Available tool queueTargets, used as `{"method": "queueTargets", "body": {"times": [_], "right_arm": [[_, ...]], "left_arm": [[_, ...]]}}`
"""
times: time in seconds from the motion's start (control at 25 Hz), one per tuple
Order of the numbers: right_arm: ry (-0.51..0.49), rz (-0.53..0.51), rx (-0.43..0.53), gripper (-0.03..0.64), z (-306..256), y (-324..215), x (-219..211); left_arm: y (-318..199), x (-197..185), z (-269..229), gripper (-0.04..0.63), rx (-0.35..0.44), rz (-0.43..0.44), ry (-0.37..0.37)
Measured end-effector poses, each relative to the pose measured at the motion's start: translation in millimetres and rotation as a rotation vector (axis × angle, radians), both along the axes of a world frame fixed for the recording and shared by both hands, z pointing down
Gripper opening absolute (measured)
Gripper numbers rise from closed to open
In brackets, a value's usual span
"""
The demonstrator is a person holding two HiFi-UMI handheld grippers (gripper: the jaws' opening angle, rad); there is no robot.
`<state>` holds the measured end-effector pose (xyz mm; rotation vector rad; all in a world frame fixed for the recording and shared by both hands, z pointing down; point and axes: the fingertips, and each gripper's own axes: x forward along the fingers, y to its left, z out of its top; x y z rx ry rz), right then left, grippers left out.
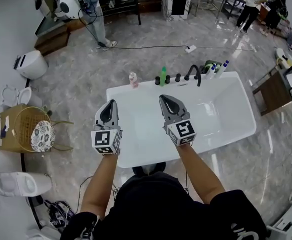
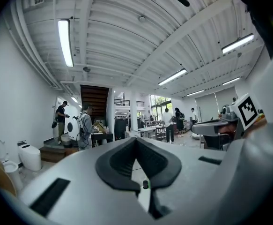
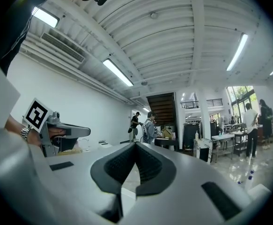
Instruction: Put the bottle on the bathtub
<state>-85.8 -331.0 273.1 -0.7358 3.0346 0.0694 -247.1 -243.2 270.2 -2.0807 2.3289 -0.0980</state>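
Observation:
A white bathtub (image 1: 236, 134) lies in front of me in the head view. On its far rim stand a small pink bottle (image 1: 133, 79), a green bottle (image 1: 163, 76), black knobs and a black faucet (image 1: 194, 73). More bottles (image 1: 215, 68) cluster at the far right corner. My left gripper (image 1: 111, 104) hovers over the tub's near left part, shut and empty. My right gripper (image 1: 165, 99) is held beside it over the tub's middle, also shut and empty. Both gripper views point up at the ceiling, with the left jaws (image 2: 136, 140) and the right jaws (image 3: 135, 145) closed tip to tip.
A wicker basket (image 1: 27, 127) on a wooden box stands left of the tub, with toilets (image 1: 30, 64) and a white fixture (image 1: 16, 184) nearby. A wooden cabinet (image 1: 277, 88) is at the right. A cable (image 1: 151, 47) crosses the marble floor; people stand at the back.

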Motion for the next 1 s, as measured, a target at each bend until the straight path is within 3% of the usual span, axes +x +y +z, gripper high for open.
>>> {"method": "queueTargets", "body": {"times": [1.0], "right_arm": [[-0.018, 0.046, 0.013, 0.008, -25, 6, -24]], "left_arm": [[-8, -1, -13, 0.008, 0.015, 0.095, 0.021]]}}
